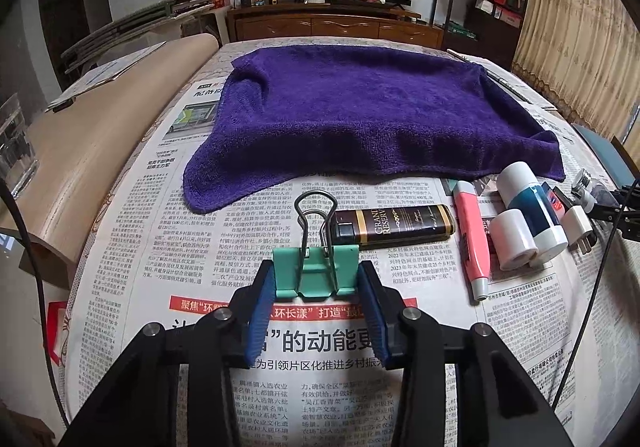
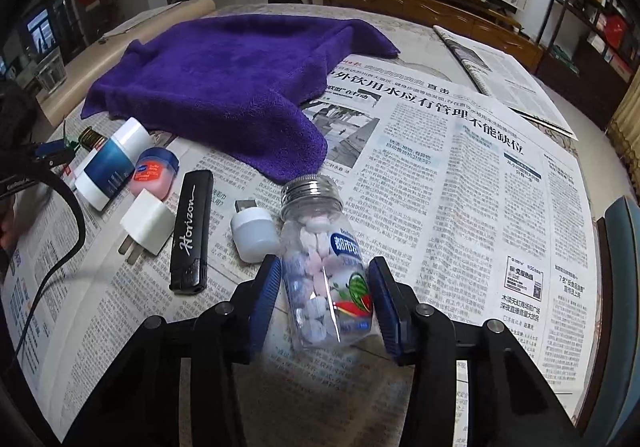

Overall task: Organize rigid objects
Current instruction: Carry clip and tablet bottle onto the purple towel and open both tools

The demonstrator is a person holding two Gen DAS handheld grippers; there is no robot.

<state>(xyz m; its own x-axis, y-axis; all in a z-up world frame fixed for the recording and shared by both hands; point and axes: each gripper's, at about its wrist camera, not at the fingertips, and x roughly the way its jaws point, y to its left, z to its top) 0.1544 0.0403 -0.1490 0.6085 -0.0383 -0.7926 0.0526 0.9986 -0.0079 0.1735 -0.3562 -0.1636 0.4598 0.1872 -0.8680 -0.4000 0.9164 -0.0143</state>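
Observation:
A green binder clip (image 1: 292,267) rests on the newspaper-covered table (image 1: 132,247), wire handles pointing away. My left gripper (image 1: 316,271) is shut on it, blue pads (image 1: 262,287) against its two sides. A clear candy bottle (image 2: 320,247) with a silver screw cap lies tilted on the paper. My right gripper (image 2: 325,263) is shut on its lower body, one pad on each side. Past the clip lie a dark lighter (image 1: 394,227), a pink pen (image 1: 474,239) and a blue-and-white bottle (image 1: 528,203). Left of the candy bottle are a black lighter (image 2: 191,231), a white plug (image 2: 146,225) and a white USB lamp (image 2: 254,233).
A purple towel (image 1: 360,115) covers the far middle of the table. A pink jar (image 2: 154,175) sits by the blue-and-white bottle (image 2: 110,167). A folded newspaper (image 2: 500,75) lies at the far right, a drinking glass (image 1: 14,151) at the far left. A black cable (image 2: 60,247) crosses the left side.

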